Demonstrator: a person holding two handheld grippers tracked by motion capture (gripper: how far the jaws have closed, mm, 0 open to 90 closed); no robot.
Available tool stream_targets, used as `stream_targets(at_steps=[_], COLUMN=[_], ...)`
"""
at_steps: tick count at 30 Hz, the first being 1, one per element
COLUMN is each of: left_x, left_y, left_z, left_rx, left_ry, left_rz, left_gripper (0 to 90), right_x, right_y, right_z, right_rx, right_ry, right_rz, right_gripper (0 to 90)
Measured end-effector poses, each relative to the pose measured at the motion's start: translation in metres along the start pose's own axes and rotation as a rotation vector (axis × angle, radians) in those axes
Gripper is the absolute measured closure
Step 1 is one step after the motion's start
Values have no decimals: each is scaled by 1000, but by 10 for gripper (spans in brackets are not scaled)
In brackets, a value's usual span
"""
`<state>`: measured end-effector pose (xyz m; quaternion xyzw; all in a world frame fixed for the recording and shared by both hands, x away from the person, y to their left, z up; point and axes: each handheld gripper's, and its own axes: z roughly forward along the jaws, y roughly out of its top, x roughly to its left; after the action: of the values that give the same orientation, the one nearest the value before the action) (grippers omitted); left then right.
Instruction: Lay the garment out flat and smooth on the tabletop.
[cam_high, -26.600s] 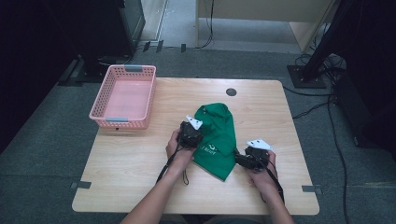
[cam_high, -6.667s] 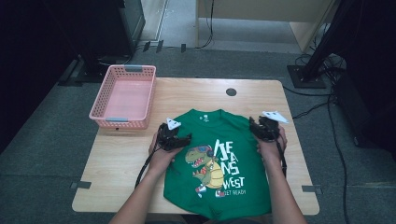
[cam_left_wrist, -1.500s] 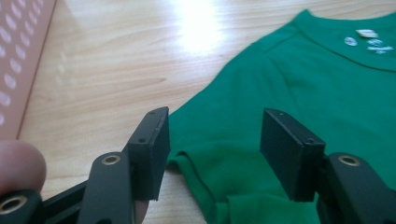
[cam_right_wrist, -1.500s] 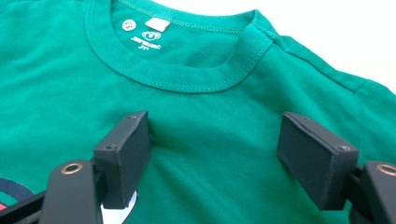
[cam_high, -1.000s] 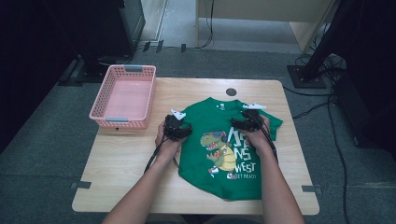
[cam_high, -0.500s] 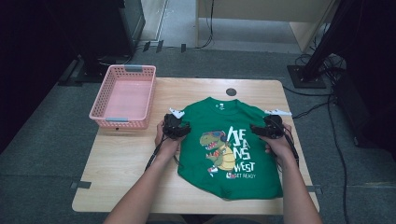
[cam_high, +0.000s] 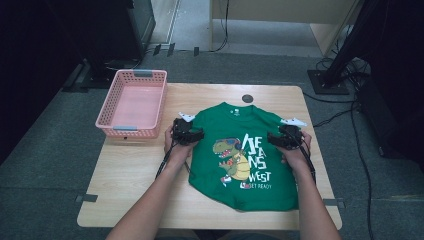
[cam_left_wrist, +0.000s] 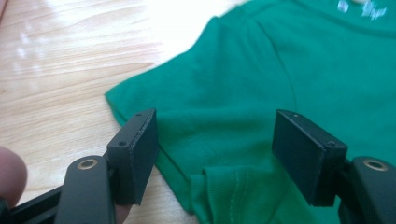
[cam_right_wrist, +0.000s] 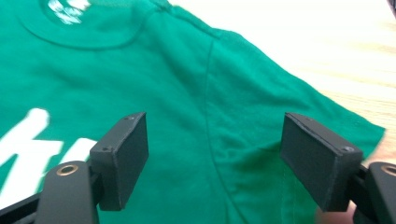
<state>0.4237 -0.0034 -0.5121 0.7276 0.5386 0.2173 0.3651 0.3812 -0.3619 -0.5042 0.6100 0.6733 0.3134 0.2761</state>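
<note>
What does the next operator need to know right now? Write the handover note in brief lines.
Left claw: open over the left sleeve, holding nothing.
Right claw: open over the right sleeve, holding nothing.
Green cotton T-shirt with dinosaur print: lies front up on the wooden table, collar away from the person.
Pink plastic mesh basket: at the table's far left corner.
Done: shirt spread.
Left: probably fold it, then perhaps put it in the basket.

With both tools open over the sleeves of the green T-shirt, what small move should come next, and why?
Probably lower the left tool and close it on the left sleeve. Both tools, the right tool too, stand open above the green T-shirt, which lies spread with its print up. A fold near the left sleeve's hem still looks bunched, so gripping there would likely let it be pulled flat.
</note>
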Motion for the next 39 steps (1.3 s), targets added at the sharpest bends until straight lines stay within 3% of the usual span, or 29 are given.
stream_targets(at_steps=[4,7,9,11,16,21,25,31,33,35,39], left_x=[-3,-11,-14,-18,-27,-30,-33,-37,-40,-45,-54], left_y=[0,-1,-5,-11,-30,-42,-45,-45,-44,-45,-50], left_z=[-16,-31,-39,-45,-57,-73,-83,-100,-106,-110,-115], left_rx=[-18,-27,-25,7,30,24,18,-2,-6,9,59], left_ry=[-49,-68,-104,-140,-207,-230,-233,-235,-261,-276,-320], left_rz=[-16,30,39,50,66,44,59,90,90,104,149], left_gripper=[293,288,288,288,278,277,277,278,278,278,287], right_x=[6,11,14,16,25,37,40,35,33,32,35], right_y=[-7,-14,-20,-26,-42,-57,-67,-80,-80,-79,-79], right_z=[-18,-26,-32,-37,-47,-58,-65,-61,-61,-61,-59], right_rx=[-10,0,-12,-10,1,17,17,19,9,18,30], right_ry=[66,84,88,80,85,72,71,68,76,92,67], right_rz=[-17,-13,-5,6,-33,-62,-62,-27,-6,-5,-28], right_gripper=[213,209,209,210,206,149,138,132,131,131,133])
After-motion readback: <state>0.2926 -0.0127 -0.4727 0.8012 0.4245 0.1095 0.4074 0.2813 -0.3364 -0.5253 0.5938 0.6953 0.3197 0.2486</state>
